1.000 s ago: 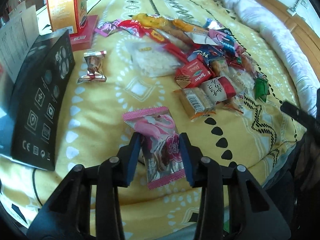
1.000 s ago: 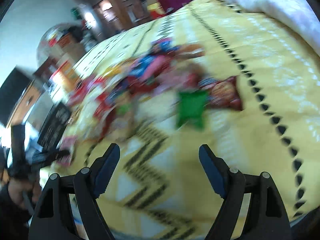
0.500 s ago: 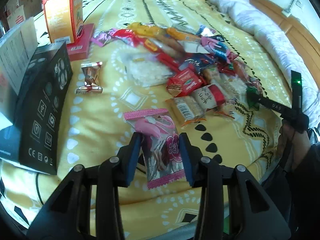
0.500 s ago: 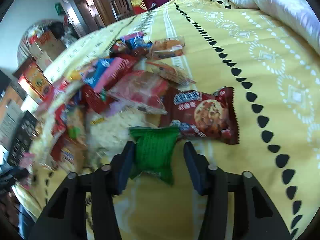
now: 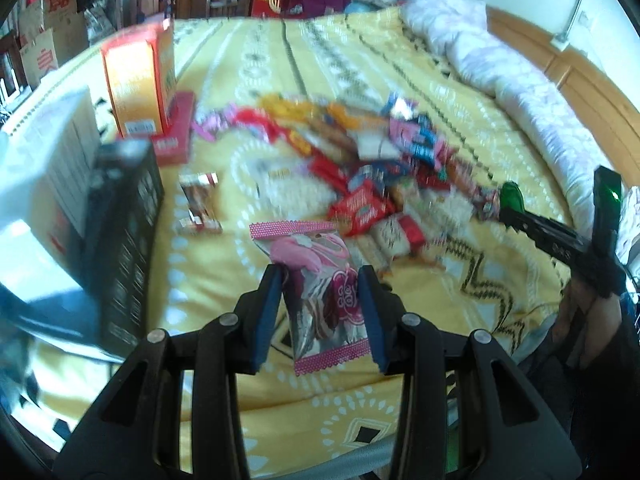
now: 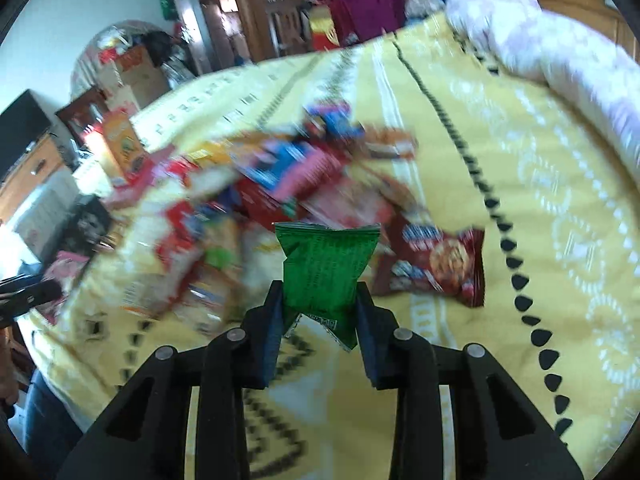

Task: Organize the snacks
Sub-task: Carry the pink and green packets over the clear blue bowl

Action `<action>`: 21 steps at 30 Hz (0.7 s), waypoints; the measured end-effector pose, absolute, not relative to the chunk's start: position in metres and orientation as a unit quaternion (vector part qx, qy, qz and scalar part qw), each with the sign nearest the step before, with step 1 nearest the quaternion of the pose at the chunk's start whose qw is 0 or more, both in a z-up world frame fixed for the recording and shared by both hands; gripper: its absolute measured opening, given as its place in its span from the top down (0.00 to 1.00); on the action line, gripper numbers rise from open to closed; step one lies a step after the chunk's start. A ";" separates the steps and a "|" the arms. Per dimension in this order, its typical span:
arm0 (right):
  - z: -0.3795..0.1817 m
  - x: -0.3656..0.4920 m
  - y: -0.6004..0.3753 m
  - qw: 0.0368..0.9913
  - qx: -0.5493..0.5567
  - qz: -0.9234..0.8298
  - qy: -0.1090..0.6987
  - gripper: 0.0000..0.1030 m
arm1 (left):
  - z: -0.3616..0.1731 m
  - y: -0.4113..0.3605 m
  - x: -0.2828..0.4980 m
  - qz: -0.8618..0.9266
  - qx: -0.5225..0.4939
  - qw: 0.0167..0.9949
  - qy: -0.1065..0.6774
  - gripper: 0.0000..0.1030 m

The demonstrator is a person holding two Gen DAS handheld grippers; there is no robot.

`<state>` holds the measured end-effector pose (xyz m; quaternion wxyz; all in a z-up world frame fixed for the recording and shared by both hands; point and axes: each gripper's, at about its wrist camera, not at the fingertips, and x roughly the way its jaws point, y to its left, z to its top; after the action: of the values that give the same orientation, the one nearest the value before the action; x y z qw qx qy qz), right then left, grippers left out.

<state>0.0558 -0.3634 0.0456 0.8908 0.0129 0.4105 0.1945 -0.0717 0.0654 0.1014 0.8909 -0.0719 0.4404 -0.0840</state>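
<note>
Both tools carry a snack clear of the yellow bedspread (image 5: pixel 460 92), so the step in hand looks like moving picked items toward a sorting spot. The left tool (image 5: pixel 320 312) is clamped on a pink packet (image 5: pixel 320 280); the right tool (image 6: pixel 318 320), level and pointing at the snack pile (image 6: pixel 280 184), pinches a green packet (image 6: pixel 326 268). Next, each likely needs a free spot beside the pile.

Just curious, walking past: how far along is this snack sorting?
Early, I'd guess. No sorted group is clearly visible. The left gripper holds a pink packet; the right gripper holds a green packet. Most snacks lie in a mixed pile on the yellow bedspread.
</note>
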 end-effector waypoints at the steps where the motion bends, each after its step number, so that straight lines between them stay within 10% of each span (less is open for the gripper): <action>1: 0.055 0.051 -0.359 0.893 0.013 0.200 0.403 0.64 | 0.108 0.068 -0.073 -0.083 -0.073 0.895 0.432 0.61; 21: 0.237 0.029 -0.116 0.864 -0.028 0.434 0.254 0.64 | 0.226 0.266 -0.155 0.115 -0.125 0.953 0.252 0.61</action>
<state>0.0292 -0.1159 0.2370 0.8637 -0.0284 0.2540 0.4344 -0.1554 0.2660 0.2255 0.9528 -0.1246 0.2516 0.1154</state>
